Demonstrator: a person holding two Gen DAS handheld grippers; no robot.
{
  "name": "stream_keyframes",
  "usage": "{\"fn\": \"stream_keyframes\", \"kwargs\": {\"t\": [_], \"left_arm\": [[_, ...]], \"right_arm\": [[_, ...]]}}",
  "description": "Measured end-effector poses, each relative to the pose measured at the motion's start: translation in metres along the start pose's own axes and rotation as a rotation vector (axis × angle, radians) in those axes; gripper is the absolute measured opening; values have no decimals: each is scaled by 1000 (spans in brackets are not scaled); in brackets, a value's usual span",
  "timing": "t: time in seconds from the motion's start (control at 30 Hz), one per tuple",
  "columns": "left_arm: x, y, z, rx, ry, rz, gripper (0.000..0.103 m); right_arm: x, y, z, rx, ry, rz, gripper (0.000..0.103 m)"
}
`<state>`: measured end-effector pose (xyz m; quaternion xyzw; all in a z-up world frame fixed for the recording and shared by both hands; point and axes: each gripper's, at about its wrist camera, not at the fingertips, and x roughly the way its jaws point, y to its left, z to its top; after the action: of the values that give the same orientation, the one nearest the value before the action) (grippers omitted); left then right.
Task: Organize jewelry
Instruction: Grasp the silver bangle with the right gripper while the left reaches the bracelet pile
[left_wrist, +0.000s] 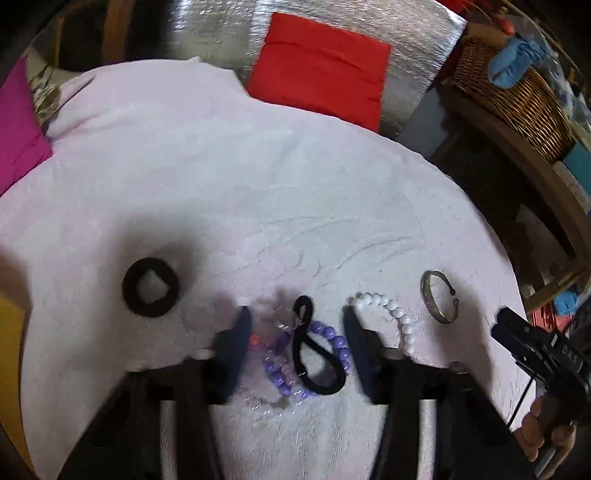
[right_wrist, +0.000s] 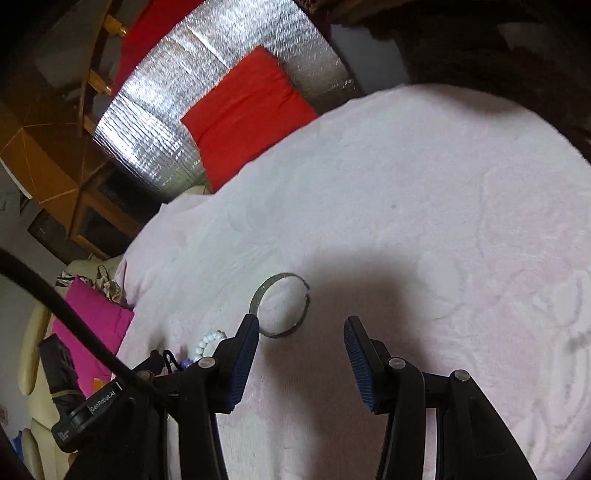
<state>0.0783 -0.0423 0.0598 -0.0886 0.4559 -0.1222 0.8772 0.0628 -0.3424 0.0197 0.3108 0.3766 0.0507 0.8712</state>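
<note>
Pink plush cloth (left_wrist: 221, 192) carries the jewelry: left tongs (left_wrist: 297, 349) stand apart around a purple bead bracelet (left_wrist: 334, 338) and black hair tie (left_wrist: 312, 363); right tongs (right_wrist: 301, 354) gape just short of a silver bangle (right_wrist: 282, 304).

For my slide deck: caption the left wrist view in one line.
Left gripper open over a tangle of purple bead bracelet and black hair tie on a pink towel, white bead bracelet alongside.

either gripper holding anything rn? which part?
Nothing held. Left gripper jaws stand open around the purple bead bracelet and black hair tie, pads not pressing. Right gripper is open and empty, with the silver cuff bracelet just ahead.
</note>
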Motion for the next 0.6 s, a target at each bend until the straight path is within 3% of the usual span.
{"fn": "stream_keyframes", "kwargs": {"t": [0.1, 0.13, 0.3, 0.47, 0.6], "left_arm": [[5, -4, -1, 34, 0, -11, 16], [7, -4, -1, 38, 11, -15, 9], [1, 5, 3, 30, -18, -38, 6], [-16, 17, 10, 21, -64, -56, 6], [-21, 33, 10, 2, -67, -49, 6]], "right_arm": [[13, 17, 3, -44, -17, -22, 71], [21, 24, 4, -63, -17, -37, 72], [64, 48, 1, -122, 63, -177, 72], [82, 61, 0, -138, 17, -313, 73], [86, 70, -5, -179, -5, -379, 63]]}}
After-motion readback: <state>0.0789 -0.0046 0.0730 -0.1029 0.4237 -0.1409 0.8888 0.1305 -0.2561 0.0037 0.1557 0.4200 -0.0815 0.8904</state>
